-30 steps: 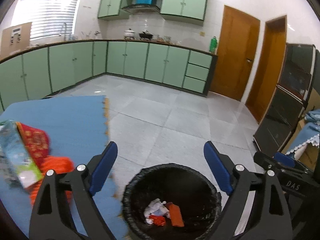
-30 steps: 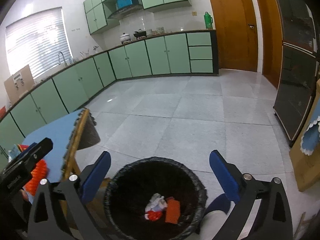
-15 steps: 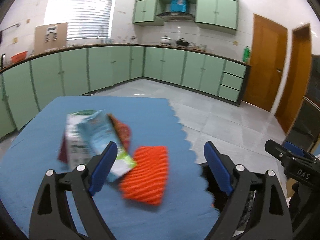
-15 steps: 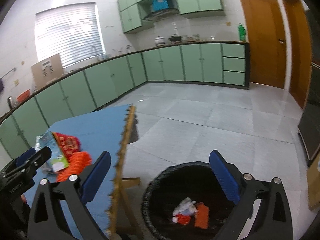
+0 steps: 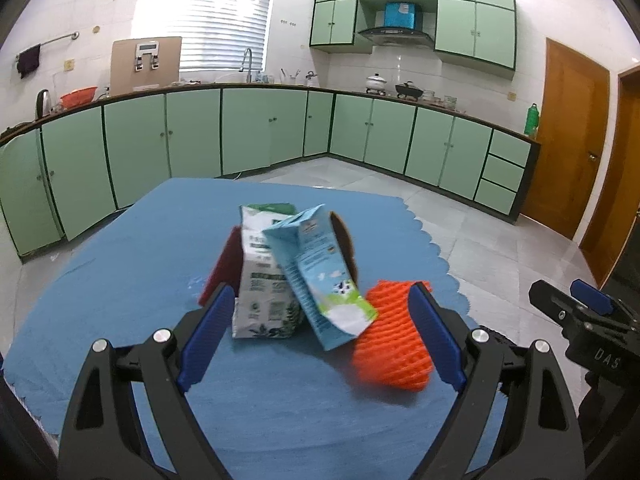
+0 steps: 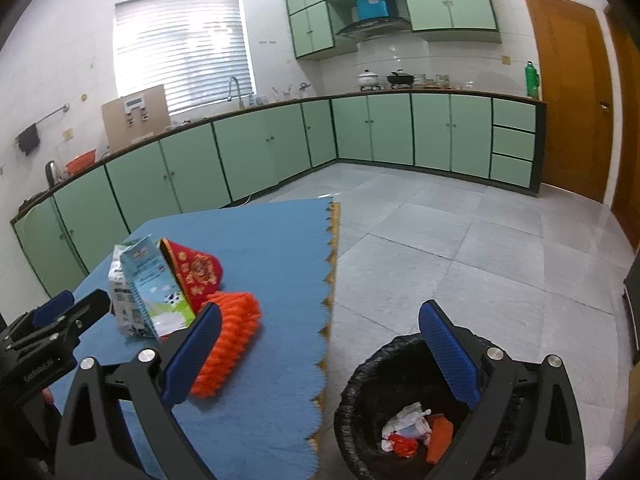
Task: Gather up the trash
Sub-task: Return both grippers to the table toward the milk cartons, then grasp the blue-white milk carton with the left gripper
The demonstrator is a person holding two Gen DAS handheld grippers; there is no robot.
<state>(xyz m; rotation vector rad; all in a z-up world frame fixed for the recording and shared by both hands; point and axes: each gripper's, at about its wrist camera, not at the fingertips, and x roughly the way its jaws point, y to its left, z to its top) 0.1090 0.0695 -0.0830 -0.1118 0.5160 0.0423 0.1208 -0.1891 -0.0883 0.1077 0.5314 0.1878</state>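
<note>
On the blue-covered table (image 5: 120, 280) lies a pile of trash: a light blue milk carton (image 5: 320, 272), a white and green carton (image 5: 264, 280), a red packet (image 5: 222, 268) behind them and an orange foam net (image 5: 392, 340). My left gripper (image 5: 320, 336) is open and empty, just short of the pile. My right gripper (image 6: 320, 352) is open and empty, above the table's right edge and the black-lined bin (image 6: 360, 384). The bin holds white, red and orange scraps (image 6: 416, 432). The pile also shows in the right wrist view: carton (image 6: 148, 284), red packet (image 6: 196, 276), net (image 6: 228, 344).
Green kitchen cabinets (image 5: 260, 128) line the far wall beyond a grey tiled floor (image 6: 460, 248). Wooden doors (image 5: 568, 128) stand at the right. The right gripper's body (image 5: 580, 320) shows at the right of the left wrist view. The table's scalloped edge (image 6: 328, 300) runs beside the bin.
Both grippers have swung left from over the bin toward the table. The trash pile is now centred before my left gripper. Both stay open and empty.
</note>
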